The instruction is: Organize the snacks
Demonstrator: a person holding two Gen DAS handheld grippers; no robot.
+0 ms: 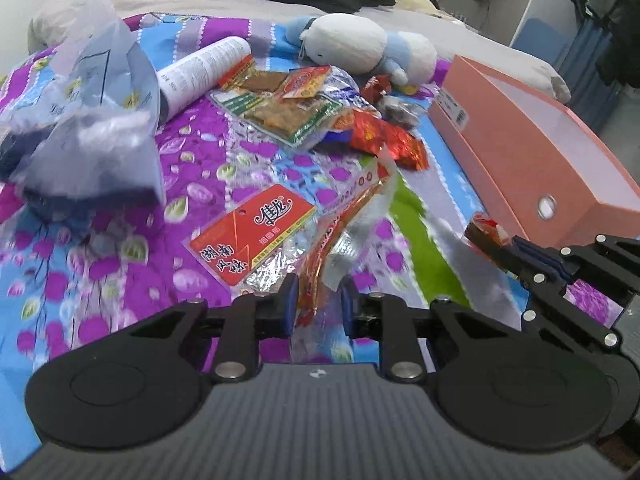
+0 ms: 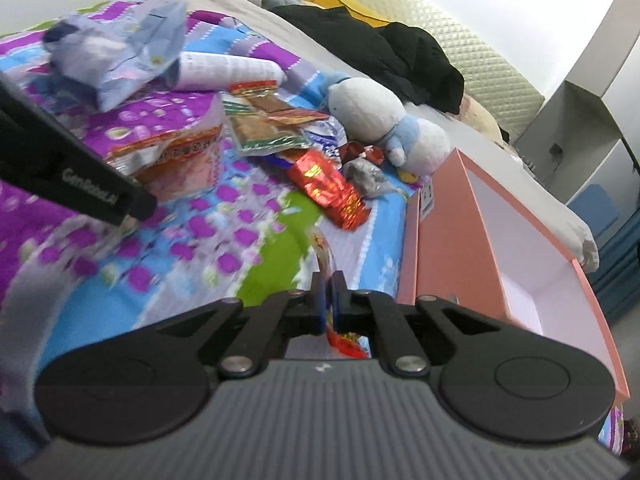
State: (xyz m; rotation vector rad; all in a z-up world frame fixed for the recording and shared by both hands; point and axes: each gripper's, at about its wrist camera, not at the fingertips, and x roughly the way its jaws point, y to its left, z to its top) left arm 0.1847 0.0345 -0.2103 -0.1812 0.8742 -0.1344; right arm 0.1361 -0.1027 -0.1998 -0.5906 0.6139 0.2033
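Right gripper (image 2: pixel 329 280) is clamped tight on a small red snack packet (image 2: pixel 347 342), thin and crinkly, hanging edge-on between the pads beside the near end of the pink box (image 2: pixel 448 240). Left gripper (image 1: pixel 318 286) stands narrow, with an orange-and-foil wrapper (image 1: pixel 344 216) between its jaws; I cannot tell if the pads press it. Step in hand, as I read it: carrying snacks to the box. Next I need to get over the box's open top and release. Remaining packets (image 1: pixel 288 108) lie mid-bedspread (image 1: pixel 120 264).
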